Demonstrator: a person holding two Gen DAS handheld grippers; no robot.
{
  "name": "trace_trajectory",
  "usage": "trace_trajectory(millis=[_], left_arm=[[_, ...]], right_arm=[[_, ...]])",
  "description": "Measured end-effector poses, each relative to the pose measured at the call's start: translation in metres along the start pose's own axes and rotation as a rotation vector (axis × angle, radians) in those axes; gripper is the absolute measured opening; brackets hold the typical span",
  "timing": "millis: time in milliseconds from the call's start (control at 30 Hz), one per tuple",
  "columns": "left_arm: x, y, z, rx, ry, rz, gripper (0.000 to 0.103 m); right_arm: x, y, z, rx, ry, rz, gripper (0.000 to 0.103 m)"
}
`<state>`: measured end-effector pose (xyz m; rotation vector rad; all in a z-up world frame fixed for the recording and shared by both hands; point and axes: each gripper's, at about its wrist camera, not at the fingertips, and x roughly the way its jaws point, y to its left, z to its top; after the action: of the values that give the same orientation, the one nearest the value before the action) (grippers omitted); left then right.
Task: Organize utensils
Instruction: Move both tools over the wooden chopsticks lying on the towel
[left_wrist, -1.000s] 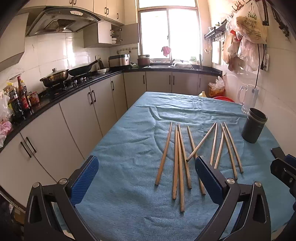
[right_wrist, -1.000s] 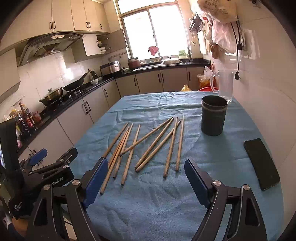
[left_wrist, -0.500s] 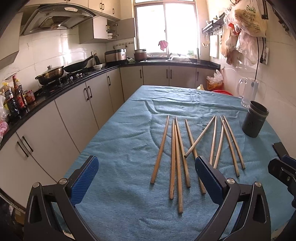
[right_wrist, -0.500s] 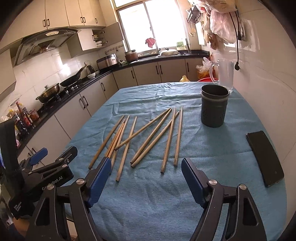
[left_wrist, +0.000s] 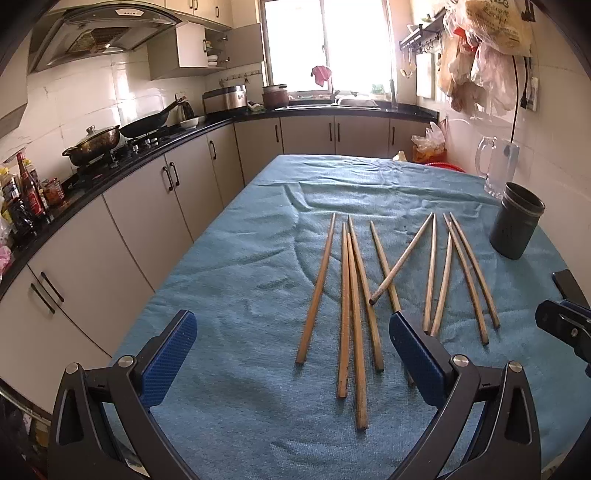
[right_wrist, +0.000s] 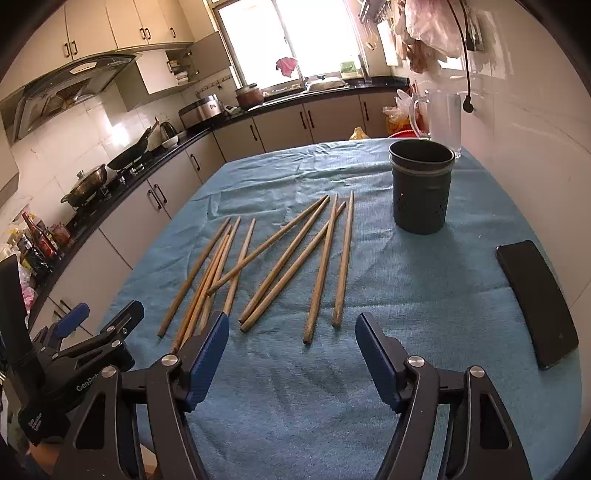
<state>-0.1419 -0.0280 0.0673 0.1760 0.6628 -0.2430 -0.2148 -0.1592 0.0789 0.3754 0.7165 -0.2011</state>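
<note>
Wooden chopsticks (right_wrist: 280, 258) are lying scattered on the blue-clothed table (right_wrist: 388, 295), one slanting across its neighbours, with the dark holder cup (right_wrist: 421, 188) standing upright well apart beyond them. The left tool (left_wrist: 291, 354) is hovering spread wide, gripping nothing. The right tool (right_wrist: 291, 350) is closing, nothing between its pads.
</note>
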Motion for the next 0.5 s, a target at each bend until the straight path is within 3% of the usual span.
trace_trajectory(millis=[133, 367, 433, 500], left_arm=[[0.007, -0.002, 0.002, 0.017, 0.024, -0.011, 0.103], [0.024, 0.02, 0.02, -0.019, 0.085, -0.097, 0.102], [0.034, 0.031, 0.029, -0.039, 0.124, -0.127, 0.095], [0.045, 0.037, 0.038, -0.05, 0.17, -0.159, 0.08]], right_arm=[[0.009, -0.005, 0.005, -0.002, 0.028, 0.003, 0.072], [0.029, -0.025, 0.028, 0.011, 0.088, -0.016, 0.061], [0.037, -0.035, 0.038, 0.037, 0.123, -0.024, 0.054], [0.045, -0.043, 0.046, 0.048, 0.146, -0.041, 0.048]])
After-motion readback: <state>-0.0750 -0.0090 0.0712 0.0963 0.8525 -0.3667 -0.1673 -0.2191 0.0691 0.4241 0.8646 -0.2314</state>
